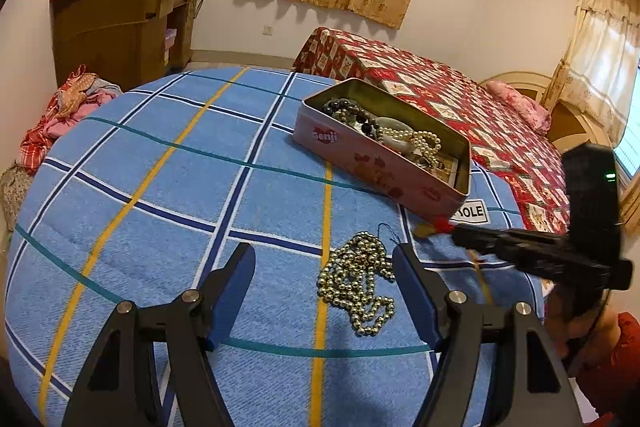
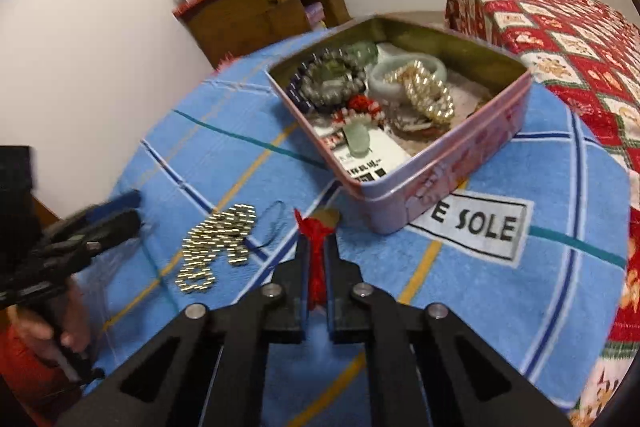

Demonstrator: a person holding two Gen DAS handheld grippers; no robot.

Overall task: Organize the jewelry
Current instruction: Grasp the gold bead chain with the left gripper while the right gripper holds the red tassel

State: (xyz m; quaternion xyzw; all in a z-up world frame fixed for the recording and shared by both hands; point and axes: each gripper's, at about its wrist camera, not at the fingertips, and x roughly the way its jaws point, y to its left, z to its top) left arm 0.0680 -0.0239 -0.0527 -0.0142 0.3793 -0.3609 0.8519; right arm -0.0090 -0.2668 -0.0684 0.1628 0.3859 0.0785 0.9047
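Two tongs: my left gripper (image 1: 324,263) spread wide; my right gripper (image 2: 316,247) pinching a red tassel (image 2: 316,263).
Bead necklace (image 1: 358,281): loose on the blue towel (image 1: 160,187), near the tin (image 1: 400,183).
Handling: limp, slippery, probably light; I'd pinch a bunched clump.

Both grippers are matte black plastic linkages with round silver pivot screws; the left gripper (image 1: 324,259) has blue finger pads (image 1: 230,291). A red sleeve (image 2: 24,367) covers the person's wrist.
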